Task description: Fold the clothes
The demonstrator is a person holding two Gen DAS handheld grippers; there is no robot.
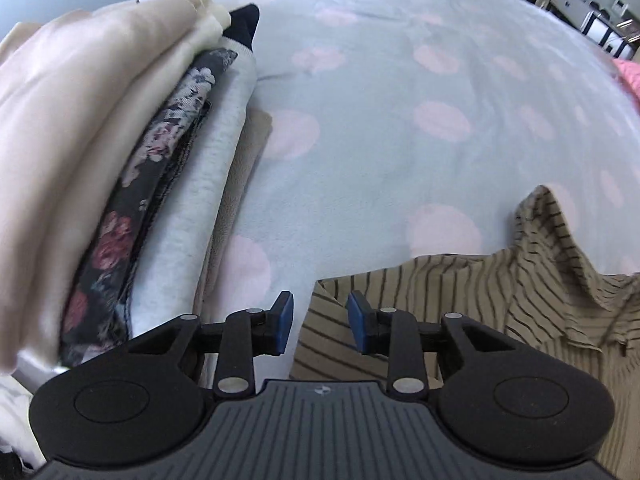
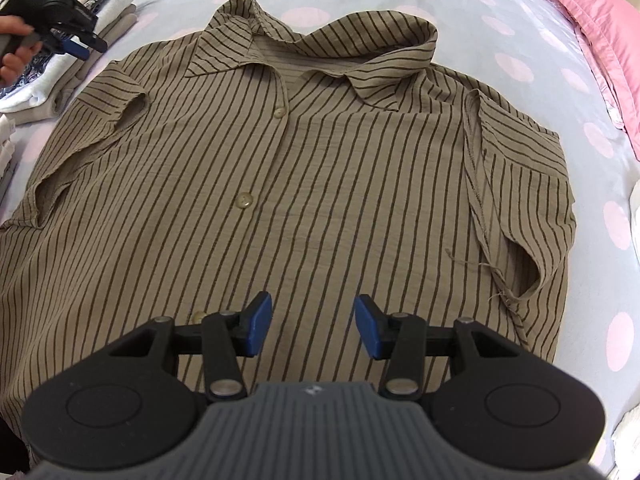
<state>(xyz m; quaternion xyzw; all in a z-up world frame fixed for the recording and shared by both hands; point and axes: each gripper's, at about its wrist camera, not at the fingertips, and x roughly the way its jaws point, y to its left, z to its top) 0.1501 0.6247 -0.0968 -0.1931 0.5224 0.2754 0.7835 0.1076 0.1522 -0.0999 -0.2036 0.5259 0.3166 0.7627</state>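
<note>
A tan shirt with dark stripes [image 2: 320, 160] lies spread flat on the bed, collar at the far end, buttons down the front, both short sleeves out to the sides. My right gripper [image 2: 312, 330] hovers over its lower front, open, nothing between the blue pads. In the left wrist view my left gripper [image 1: 320, 322] is open and empty above the shirt's left edge [image 1: 500, 300], beside a stack of folded clothes [image 1: 120, 160]. The right wrist view shows that left gripper [image 2: 82, 46] held by a hand at the top left, over the stack [image 2: 60, 72].
The bed cover [image 1: 380, 80] is pale blue with pink dots. A pink pillow [image 2: 600, 32] lies at the far right. White cloth [image 2: 634, 220] shows at the right edge. Shelves and furniture [image 1: 600, 20] stand beyond the bed.
</note>
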